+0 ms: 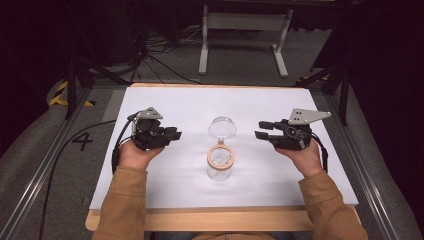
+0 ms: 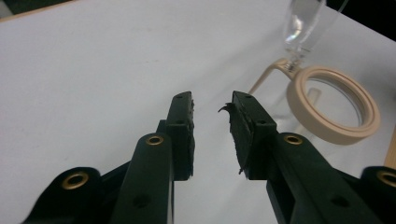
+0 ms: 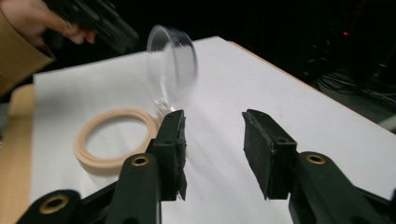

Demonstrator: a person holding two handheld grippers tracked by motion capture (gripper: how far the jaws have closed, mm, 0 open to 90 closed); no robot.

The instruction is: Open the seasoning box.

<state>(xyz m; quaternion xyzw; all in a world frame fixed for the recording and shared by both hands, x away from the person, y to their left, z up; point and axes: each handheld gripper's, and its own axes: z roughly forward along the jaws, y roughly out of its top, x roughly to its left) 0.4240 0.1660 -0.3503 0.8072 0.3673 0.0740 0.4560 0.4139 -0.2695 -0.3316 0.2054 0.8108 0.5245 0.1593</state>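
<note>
A clear glass jar stands upright at the middle of the white sheet. Its mouth carries a tan seal ring. The round glass lid is swung up and back on its hinge. My left gripper is held to the left of the jar, pointing toward it, open with nothing between the jaws. My right gripper hovers to the right of the jar, also open and holding nothing. Neither touches the jar. The right gripper view shows the left gripper beyond the lid.
The white sheet covers a wooden table whose front edge is bare. Black cables trail from each gripper off the table sides. Beyond the table lie floor cables and a white stand.
</note>
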